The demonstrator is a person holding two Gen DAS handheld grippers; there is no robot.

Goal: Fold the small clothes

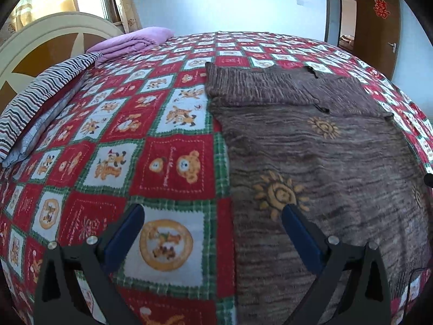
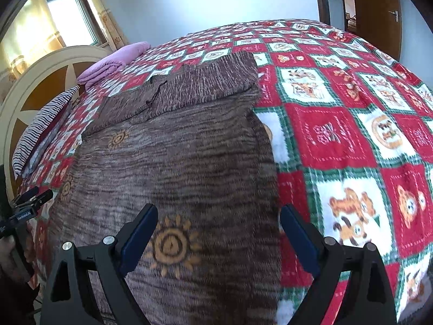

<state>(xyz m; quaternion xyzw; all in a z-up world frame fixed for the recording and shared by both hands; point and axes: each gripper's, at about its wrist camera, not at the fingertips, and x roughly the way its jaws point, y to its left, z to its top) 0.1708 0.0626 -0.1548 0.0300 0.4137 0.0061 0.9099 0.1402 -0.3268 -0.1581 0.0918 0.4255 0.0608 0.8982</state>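
Note:
A brown knitted sweater with orange sun motifs [image 1: 324,162] lies flat on the bed, its far part folded over the body. It also shows in the right wrist view [image 2: 176,157]. My left gripper [image 1: 213,211] is open and empty, straddling the sweater's left edge near its near end. My right gripper [image 2: 219,214] is open and empty, straddling the sweater's right edge near its near end. The left gripper shows at the left edge of the right wrist view [image 2: 29,197].
The bed has a red, green and white patchwork bedspread with bear prints [image 1: 162,162]. A striped pillow [image 1: 40,100] and a folded purple blanket [image 1: 130,43] lie by the headboard [image 1: 48,43]. A brown door [image 1: 376,21] stands open at the far right.

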